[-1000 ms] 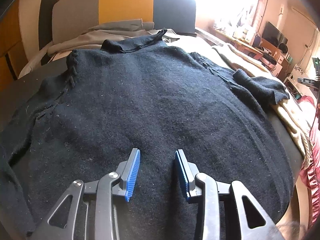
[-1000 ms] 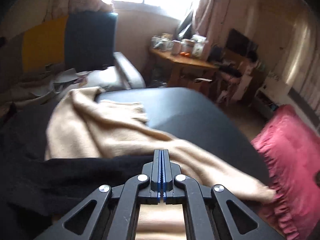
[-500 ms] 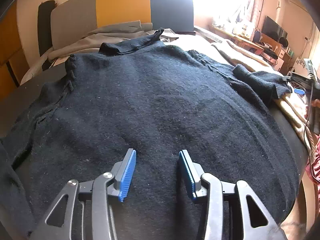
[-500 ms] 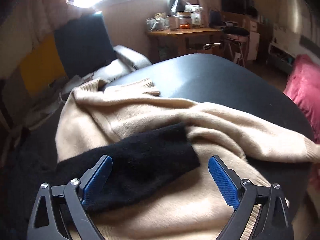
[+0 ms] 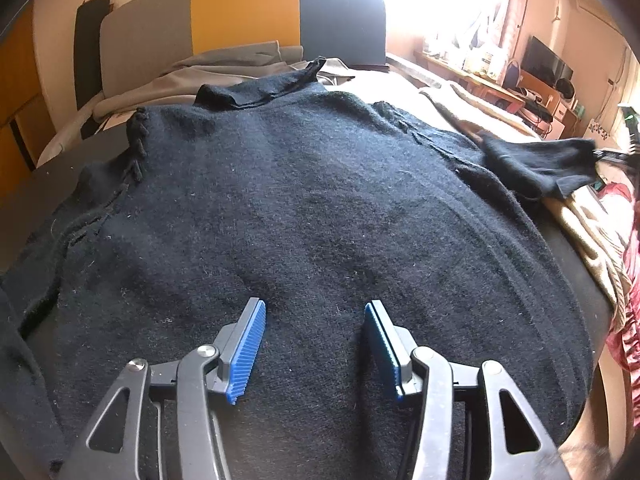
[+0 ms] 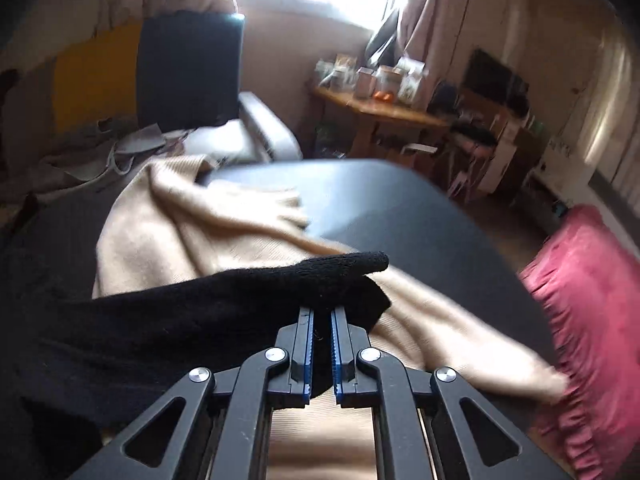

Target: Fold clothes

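A black knitted sweater [image 5: 304,208] lies spread flat on a dark table, neck end away from me. My left gripper [image 5: 314,324] hovers over its lower middle; its jaws are opening and nothing is between them. The sweater's right sleeve [image 5: 552,160] is lifted off the beige garment [image 5: 576,216] at the right. In the right wrist view my right gripper [image 6: 321,316] is shut on the black sleeve [image 6: 240,300] near its cuff, with the cloth pinched between the blue pads [image 6: 307,344].
A beige sweater [image 6: 192,220] lies under the sleeve on the dark table [image 6: 392,204]. A pink ruffled cushion [image 6: 592,300] sits at the right. A sofa with grey clothes [image 5: 224,60] stands behind. A cluttered wooden desk [image 6: 392,112] is by the window.
My right gripper opened wide over the black sleeve, then shut on its cuff and lifted it. The left gripper's jaws spread wider over the sweater's body.
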Demonstrator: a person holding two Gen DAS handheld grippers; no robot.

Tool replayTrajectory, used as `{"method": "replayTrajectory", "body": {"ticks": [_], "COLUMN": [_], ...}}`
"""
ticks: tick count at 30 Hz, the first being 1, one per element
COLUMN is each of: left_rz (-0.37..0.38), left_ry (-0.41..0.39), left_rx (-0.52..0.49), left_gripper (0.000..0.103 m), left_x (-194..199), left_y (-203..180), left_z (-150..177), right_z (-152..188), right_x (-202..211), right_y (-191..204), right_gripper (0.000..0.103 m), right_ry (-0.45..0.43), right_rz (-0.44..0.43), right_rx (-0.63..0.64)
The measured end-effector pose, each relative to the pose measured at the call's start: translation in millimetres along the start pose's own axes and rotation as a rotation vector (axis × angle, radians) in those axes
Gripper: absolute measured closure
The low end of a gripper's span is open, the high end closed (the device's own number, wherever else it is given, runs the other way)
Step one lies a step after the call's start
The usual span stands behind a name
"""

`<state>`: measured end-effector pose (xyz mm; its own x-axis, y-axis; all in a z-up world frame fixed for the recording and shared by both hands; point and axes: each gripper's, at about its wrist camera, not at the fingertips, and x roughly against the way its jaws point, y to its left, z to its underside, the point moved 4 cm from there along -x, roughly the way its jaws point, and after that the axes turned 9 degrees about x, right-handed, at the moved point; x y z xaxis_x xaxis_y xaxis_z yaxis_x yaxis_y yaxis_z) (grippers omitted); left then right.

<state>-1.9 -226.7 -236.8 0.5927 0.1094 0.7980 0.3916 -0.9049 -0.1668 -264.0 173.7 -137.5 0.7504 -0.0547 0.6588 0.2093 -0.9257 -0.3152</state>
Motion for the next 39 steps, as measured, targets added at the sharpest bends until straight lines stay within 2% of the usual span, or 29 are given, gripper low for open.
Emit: {"method": "replayTrajectory", "body": {"ticks": [4,8,11,13,15,17,18,21,24,26,28,30,33,36,37,39], "left_rz": [-0.004,0.000,0.020,0.066,0.076,0.048,0.034,-0.012,-0.070,-0.083,-0.095,-0.092,-0.104,-0.103,-0.104,-0.103], "left_ry": [0.004,0.017,0.060,0.075,0.032,0.005,-0.005,-0.019,-0.016,-0.019,-0.032,-0.053,-0.073,-0.076,-0.071,-0.067], "left_rx": [-0.003,-0.005,-0.004,0.030,0.059,0.073,0.081,0.107,0.122,0.146,0.176,0.200,0.196,0.216,0.228,0.280], "left_gripper": [0.051,0.051,0.051,0.051,0.051,0.051,0.051,0.051,0.051,0.051,0.051,0.051,0.051,0.051,0.051,0.051], "left_x": [0,-1,0,4,12,11,9,3,-3,-2,3,11,26,41,45,60], "left_y": [-1,1,3,6,13,22,27,44,60,71,83,94,104,117,123,138], "left_z": [0,-3,-9,-16,-28,-39,-44,-54,-49,-39,-26,-10,11,29,32,42], "right_z": [0,26,47,42,36,16,5,-21,-30,-25,-13,2,27,36,35,37], "right_x": [2,-27,-42,-30,-14,5,14,34,50,58,65,67,64,52,48,37], "right_y": [-40,-59,-75,-80,-84,-58,-33,67,180,252,314,358,391,377,369,358], "right_gripper": [0.095,0.095,0.095,0.087,0.070,0.023,0.019,0.019,0.019,0.019,0.019,0.019,0.021,0.023,0.022,0.021], "right_ry": [0.041,0.157,0.230,0.192,0.140,0.042,-0.010,-0.088,-0.100,-0.086,-0.062,-0.030,-0.024,-0.009,-0.004,0.013], "right_rz": [0.088,0.180,0.259,0.269,0.273,0.164,0.064,-0.213,-0.512,-0.641,-0.727,-0.778,-0.723,-0.661,-0.613,-0.590], "right_rx": [-0.021,-0.036,-0.085,-0.142,-0.199,-0.216,-0.201,-0.091,-0.018,0.041,0.096,0.116,0.164,0.126,0.118,0.127]}}
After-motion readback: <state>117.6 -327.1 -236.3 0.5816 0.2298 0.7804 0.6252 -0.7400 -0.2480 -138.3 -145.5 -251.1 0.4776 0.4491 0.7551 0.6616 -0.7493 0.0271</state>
